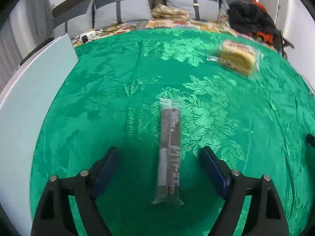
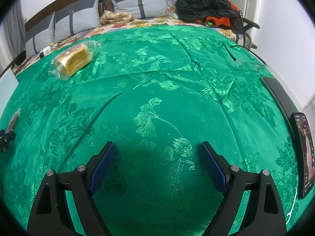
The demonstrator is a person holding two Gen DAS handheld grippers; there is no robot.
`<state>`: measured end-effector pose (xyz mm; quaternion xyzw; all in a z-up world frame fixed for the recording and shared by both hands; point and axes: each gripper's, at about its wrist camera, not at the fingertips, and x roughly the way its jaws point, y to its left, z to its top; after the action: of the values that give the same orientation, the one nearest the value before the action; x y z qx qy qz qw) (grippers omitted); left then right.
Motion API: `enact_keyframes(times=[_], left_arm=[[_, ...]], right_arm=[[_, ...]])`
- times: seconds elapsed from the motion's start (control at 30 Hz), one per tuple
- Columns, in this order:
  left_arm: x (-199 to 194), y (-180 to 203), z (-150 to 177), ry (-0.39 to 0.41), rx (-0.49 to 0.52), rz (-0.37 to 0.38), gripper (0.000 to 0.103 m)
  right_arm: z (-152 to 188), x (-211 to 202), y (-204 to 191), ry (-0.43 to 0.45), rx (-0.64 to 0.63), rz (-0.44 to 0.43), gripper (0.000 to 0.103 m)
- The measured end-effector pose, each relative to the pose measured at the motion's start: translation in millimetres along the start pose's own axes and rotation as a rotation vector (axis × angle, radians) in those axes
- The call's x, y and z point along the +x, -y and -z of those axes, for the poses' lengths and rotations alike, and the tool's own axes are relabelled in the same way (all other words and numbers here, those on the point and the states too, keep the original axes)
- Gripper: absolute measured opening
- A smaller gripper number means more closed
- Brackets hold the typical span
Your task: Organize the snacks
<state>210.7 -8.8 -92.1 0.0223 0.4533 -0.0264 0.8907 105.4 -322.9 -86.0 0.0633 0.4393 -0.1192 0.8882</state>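
A long dark snack bar in a clear wrapper (image 1: 169,149) lies lengthwise on the green tablecloth (image 1: 118,98), between the open fingers of my left gripper (image 1: 159,153); the pads stand apart from it on both sides. It also shows at the far left of the right wrist view (image 2: 13,120). A yellow cake roll in a clear bag (image 1: 237,58) lies at the far right of the cloth, and in the right wrist view (image 2: 73,60) at the far left. My right gripper (image 2: 158,149) is open and empty over bare cloth.
A white panel (image 1: 29,98) borders the cloth on the left. A phone (image 2: 304,153), a dark flat device (image 2: 275,90) and clear glasses (image 2: 252,64) lie along the right edge. Behind are a sofa with grey cushions (image 2: 78,19) and piled clothes (image 2: 204,2).
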Motion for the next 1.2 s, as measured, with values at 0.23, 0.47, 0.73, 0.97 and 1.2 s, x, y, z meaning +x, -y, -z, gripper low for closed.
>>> enact_keyframes(times=[0.23, 0.47, 0.73, 0.97, 1.2], left_arm=[[8.0, -11.2, -1.6, -0.007, -0.057, -0.009, 0.103], [8.8, -11.0, -1.6, -0.007, -0.056, -0.01, 0.103], [8.8, -10.9, -1.5, -0.007, -0.056, -0.009, 0.103], [9.5, -11.1, -2.1, -0.007, -0.056, -0.008, 0.103], [9.3, -11.1, -2.0, -0.007, -0.056, -0.008, 0.103]], right_arm=[[-0.1, -0.1, -0.3, 0.0, 0.0, 0.0, 0.09], [0.0, -0.3, -0.2, 0.0, 0.001, 0.0, 0.09], [-6.9, 3.0, -3.9, -0.048, 0.009, 0.011, 0.095], [-101.5, -3.3, -64.7, -0.053, 0.181, -0.217, 0.093], [-172.3, 71.7, -150.0, -0.232, 0.248, -0.123, 0.093]])
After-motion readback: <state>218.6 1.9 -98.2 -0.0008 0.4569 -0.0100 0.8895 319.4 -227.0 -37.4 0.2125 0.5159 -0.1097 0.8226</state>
